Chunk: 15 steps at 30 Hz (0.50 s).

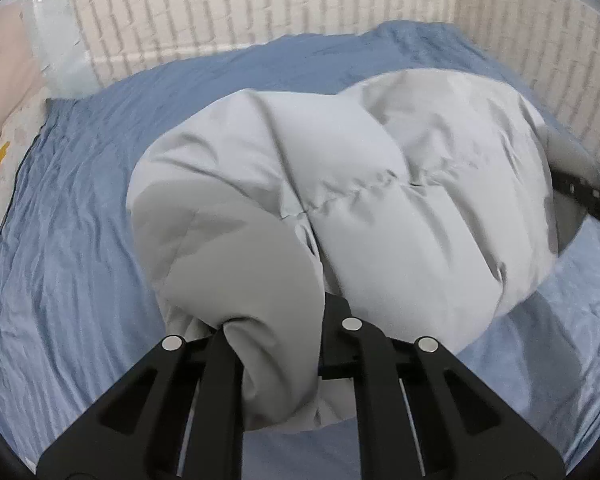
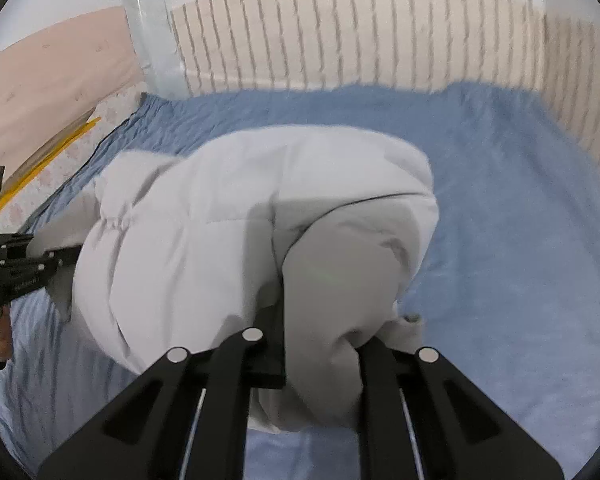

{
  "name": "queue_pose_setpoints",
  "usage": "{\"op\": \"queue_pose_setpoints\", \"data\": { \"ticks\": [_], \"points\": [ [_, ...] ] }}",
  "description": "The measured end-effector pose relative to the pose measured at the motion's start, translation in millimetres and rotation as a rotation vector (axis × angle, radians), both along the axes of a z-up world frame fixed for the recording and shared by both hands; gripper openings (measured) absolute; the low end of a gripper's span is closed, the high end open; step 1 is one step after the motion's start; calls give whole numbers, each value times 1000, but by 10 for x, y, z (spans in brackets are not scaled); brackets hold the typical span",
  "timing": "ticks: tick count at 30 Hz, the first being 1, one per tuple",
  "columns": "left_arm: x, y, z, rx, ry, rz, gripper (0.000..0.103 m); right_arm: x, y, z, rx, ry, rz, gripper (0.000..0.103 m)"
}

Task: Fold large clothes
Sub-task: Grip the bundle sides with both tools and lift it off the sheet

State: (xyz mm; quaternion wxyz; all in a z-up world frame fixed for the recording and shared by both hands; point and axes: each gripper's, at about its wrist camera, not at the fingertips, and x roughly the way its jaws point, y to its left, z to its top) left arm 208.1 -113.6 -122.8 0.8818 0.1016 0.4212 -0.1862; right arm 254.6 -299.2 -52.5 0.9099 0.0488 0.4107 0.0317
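A pale grey puffy quilted jacket (image 1: 360,184) is bunched up over a blue bed sheet (image 1: 80,216). My left gripper (image 1: 280,344) is shut on a thick fold at the jacket's near edge, the cloth pinched between its black fingers (image 1: 224,364). In the right wrist view the same jacket (image 2: 204,224) hangs in front, and my right gripper (image 2: 320,356) is shut on another fold of its near edge. The right gripper's body (image 1: 588,196) shows at the right edge of the left wrist view. The left gripper's body (image 2: 12,268) shows at the left edge of the right wrist view.
The blue sheet (image 2: 520,240) covers a bed that runs up to a white brick-pattern wall (image 1: 260,12) at the back and right. A pale floral mattress edge with yellow strips (image 2: 48,152) lies at the left. A hand (image 2: 2,332) holds the left gripper.
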Motion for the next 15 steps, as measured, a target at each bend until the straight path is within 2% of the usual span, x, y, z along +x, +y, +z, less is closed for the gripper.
{"op": "queue_pose_setpoints", "data": {
  "ticks": [3, 8, 11, 14, 15],
  "points": [
    [-502, -239, 117, -29, -35, -46, 7, -484, -215, 338, -58, -54, -22, 9],
    [-1383, -455, 229, -114, -55, -102, 8, -1253, -651, 597, -127, -35, -55, 9],
    [-1733, -445, 49, -125, -29, -110, 10, -1717, -1052, 402, -96, 74, -110, 11],
    [-1810, -308, -415, -114, 84, -72, 16, -1906, -1327, -24, -50, 191, -121, 17],
    [-1820, -219, -594, -130, 132, -69, 17, -1953, -1420, -281, -8, 247, -119, 21]
  ]
}}
